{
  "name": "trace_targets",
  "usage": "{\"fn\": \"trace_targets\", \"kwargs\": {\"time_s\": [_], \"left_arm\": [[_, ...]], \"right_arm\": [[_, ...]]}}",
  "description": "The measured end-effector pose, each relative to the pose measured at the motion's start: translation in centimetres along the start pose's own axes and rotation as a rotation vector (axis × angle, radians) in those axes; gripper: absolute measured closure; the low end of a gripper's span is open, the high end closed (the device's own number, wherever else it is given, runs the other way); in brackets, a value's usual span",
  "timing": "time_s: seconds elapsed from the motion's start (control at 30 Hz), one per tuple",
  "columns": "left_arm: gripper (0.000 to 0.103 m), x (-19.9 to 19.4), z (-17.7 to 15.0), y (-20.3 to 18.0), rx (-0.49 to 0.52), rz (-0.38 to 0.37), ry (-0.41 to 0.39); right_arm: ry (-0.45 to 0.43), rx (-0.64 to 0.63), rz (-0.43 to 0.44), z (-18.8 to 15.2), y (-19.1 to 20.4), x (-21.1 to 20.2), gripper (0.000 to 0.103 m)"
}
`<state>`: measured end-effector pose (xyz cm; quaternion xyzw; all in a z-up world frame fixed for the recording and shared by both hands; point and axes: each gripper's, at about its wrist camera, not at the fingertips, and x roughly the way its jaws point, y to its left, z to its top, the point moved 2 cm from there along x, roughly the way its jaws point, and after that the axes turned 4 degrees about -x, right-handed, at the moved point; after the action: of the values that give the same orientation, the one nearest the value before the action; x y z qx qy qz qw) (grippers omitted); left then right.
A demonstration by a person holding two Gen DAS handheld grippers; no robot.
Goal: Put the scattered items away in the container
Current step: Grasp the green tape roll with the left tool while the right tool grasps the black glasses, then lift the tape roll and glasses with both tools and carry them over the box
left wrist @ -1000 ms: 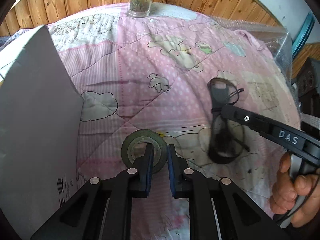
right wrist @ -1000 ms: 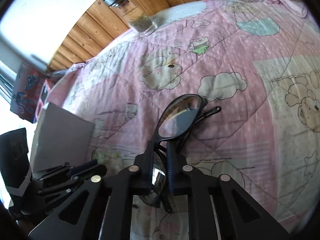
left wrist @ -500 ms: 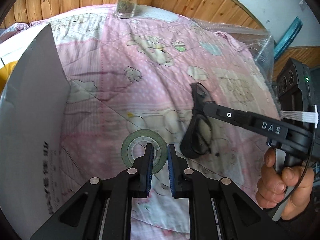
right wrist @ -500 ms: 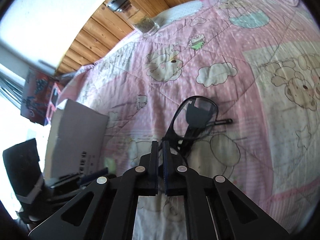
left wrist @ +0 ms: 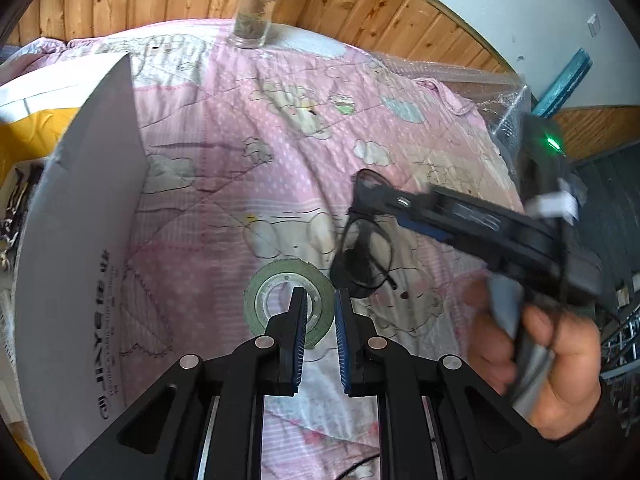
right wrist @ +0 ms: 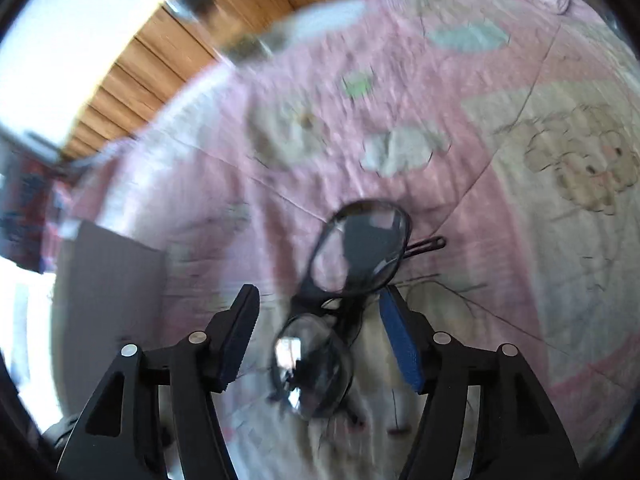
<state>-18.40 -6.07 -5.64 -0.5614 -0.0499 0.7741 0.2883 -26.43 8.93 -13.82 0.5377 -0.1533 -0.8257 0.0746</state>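
On a bed covered by a pink cartoon quilt [left wrist: 224, 128], the left gripper [left wrist: 319, 316] has its fingers nearly closed around one side of a green tape roll [left wrist: 289, 307] lying flat. The right gripper [right wrist: 320, 344] is spread wide, released, with black glasses [right wrist: 344, 276] lying on the quilt between its fingers. A white cardboard box [left wrist: 80, 248] stands at the left, a glass jar [left wrist: 254, 20] at the far edge.

Tape roll [left wrist: 289, 305] lies mid-blanket [left wrist: 224, 128], glasses [left wrist: 362, 240] just right of it, box [left wrist: 80, 240] along the left edge, jar [left wrist: 253, 20] at the far edge.
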Motion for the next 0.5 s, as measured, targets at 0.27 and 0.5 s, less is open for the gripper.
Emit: {"fn": "trace_targets", "kwargs": {"time_s": [0.27,0.5], "left_arm": [[0.089,-0.3,-0.5,0.4,-0.009,-0.024,0.000],[0.089,-1.2,-1.4,-0.3,-0.010,-0.049,-0.005]], "right_arm": [[-0.005,-0.086,-0.038,-1.5,0.4,-1.5,0.064],[0.008,-0.052,0.004,-4.9,-0.8,-4.5,0.064]]}}
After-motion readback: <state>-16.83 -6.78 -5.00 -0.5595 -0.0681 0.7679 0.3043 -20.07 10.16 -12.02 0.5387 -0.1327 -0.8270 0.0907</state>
